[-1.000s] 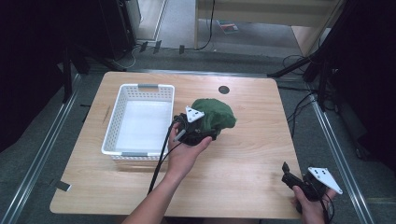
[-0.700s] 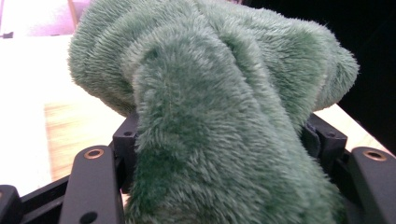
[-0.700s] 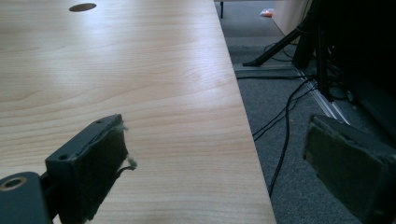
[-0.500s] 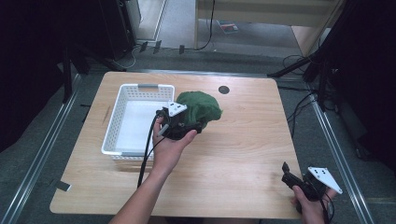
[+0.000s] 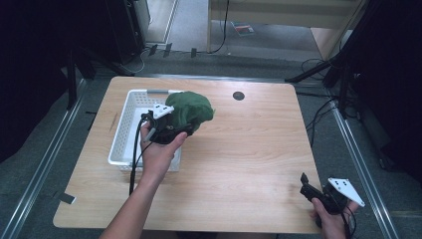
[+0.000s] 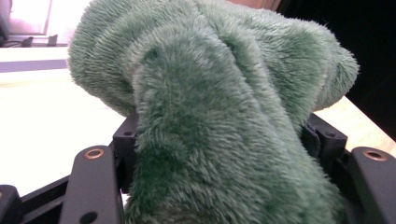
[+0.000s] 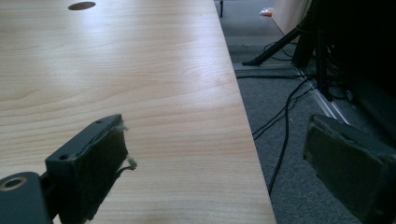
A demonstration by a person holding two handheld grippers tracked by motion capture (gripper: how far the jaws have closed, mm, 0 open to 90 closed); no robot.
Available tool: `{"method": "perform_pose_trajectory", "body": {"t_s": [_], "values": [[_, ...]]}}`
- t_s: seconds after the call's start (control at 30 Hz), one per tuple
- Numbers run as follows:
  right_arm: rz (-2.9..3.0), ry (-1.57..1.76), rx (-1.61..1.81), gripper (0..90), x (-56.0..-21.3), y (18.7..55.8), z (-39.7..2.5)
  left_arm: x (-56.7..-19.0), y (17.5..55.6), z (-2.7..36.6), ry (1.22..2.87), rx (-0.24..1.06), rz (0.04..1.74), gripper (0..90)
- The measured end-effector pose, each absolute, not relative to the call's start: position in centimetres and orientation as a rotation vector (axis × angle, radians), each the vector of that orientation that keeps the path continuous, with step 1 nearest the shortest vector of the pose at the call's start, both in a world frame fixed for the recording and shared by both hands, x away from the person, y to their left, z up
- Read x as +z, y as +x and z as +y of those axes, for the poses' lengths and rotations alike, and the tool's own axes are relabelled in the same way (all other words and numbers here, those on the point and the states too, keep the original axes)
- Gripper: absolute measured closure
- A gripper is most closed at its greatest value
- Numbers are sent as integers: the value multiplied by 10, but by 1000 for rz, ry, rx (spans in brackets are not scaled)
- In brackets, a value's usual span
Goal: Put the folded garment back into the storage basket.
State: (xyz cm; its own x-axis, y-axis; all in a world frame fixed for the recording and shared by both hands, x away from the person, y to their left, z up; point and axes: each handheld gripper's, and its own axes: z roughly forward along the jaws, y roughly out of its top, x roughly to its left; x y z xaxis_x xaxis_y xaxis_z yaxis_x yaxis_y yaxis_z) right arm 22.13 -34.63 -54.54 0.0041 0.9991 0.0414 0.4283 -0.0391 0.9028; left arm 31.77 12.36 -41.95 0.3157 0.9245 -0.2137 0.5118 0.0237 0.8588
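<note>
Left gripper [image 5: 174,130]: jaws pinching a green plush cloth [image 5: 190,109], held above the right edge of the white basket [image 5: 124,130]. Right gripper [image 5: 312,191]: jaws spread wide, at the table's [image 5: 249,149] near right corner.

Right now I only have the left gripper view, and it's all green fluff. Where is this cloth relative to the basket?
Observer: The cloth hangs over the basket's right rim, held up in the left claw.
Operator: Is anything already in the basket?
Observer: What shows of its floor in the high view is bare white; the hand hides part of it.
Operator: And the right claw?
Observer: The right claw is at the table's near right corner, open, nothing between its pads.
</note>
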Motion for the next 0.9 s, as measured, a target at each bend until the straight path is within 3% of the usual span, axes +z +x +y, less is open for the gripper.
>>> {"method": "perform_pose_trajectory", "body": {"t_s": [0.4,0.9], "values": [[1517,1553,998,64,-545,221,-346,-427,320,172,1535,588,1408,339],[1516,1557,995,64,-545,221,-346,-455,339,211,1539,679,1502,331]]}}
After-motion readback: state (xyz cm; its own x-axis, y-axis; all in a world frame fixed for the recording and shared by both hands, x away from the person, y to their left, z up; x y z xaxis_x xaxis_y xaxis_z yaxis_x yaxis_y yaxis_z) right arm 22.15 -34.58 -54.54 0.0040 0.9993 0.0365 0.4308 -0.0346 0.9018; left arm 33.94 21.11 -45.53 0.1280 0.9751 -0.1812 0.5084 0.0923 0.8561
